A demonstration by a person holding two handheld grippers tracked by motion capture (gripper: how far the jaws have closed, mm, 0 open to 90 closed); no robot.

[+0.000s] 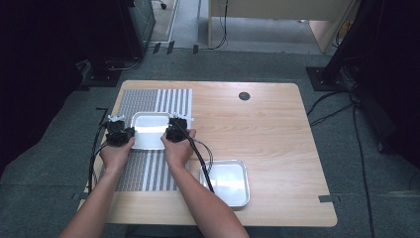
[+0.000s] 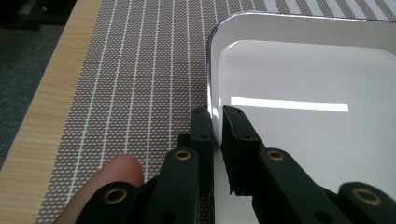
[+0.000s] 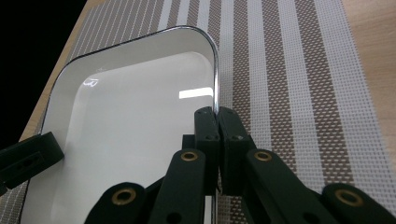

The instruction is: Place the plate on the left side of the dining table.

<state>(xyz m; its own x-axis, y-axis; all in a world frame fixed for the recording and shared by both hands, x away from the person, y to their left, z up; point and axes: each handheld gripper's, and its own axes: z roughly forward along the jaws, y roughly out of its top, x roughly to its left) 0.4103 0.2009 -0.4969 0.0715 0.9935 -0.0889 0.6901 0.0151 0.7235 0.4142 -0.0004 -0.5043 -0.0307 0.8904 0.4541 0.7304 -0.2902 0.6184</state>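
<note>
White rectangular metal tray (image 1: 148,130) sits on the brown striped woven placemat (image 1: 143,171), getting pinched from both sides. Left gripper (image 2: 218,122) jaws clamp its left rim, right gripper (image 3: 217,116) jaws are squeezed onto the right rim. Both forearms reach forward, hands wrapped around the grippers. A second shiny metal tray (image 1: 229,181) sits near the table's (image 1: 277,148) front edge, partly behind the right forearm and cable.

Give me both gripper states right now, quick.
Left gripper: shut on the left rim of the white tray.
Right gripper: shut on the same tray's right rim.
</note>
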